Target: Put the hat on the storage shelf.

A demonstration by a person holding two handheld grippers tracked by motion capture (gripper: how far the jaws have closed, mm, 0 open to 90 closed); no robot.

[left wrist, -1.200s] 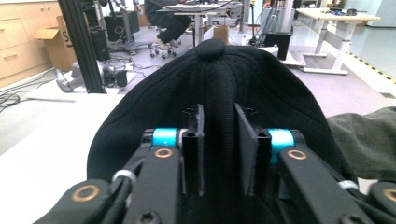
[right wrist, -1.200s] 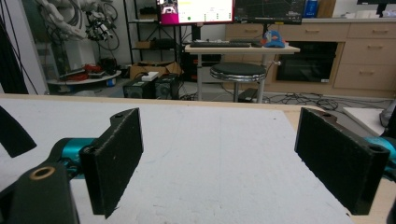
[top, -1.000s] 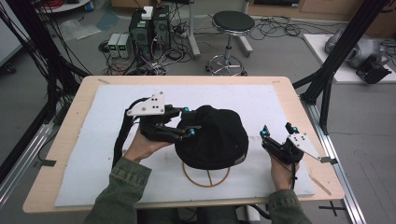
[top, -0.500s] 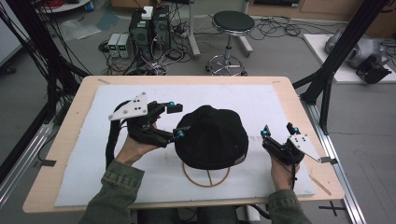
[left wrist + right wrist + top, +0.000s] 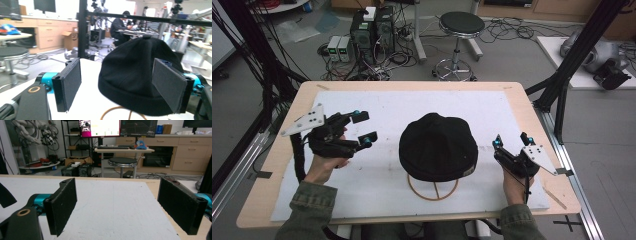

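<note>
A black cap sits on a stand with a wooden ring base at the middle of the white mat. My left gripper is out to the left of the cap, apart from it. Its jaws have just been opening and stand open with nothing between them. In the left gripper view the cap lies beyond the two pads. At the right of the cap, my right gripper is open and holds nothing. Bare mat shows past it in the right gripper view.
The mat covers a wooden table. Black frame posts rise at the table's right and left. On the floor behind stand a stool and electronics boxes among cables. A person sits far off at a bench.
My left gripper has let go of the cap's left side, opened, and drawn back to the left. The cap and the right gripper have stayed put.
</note>
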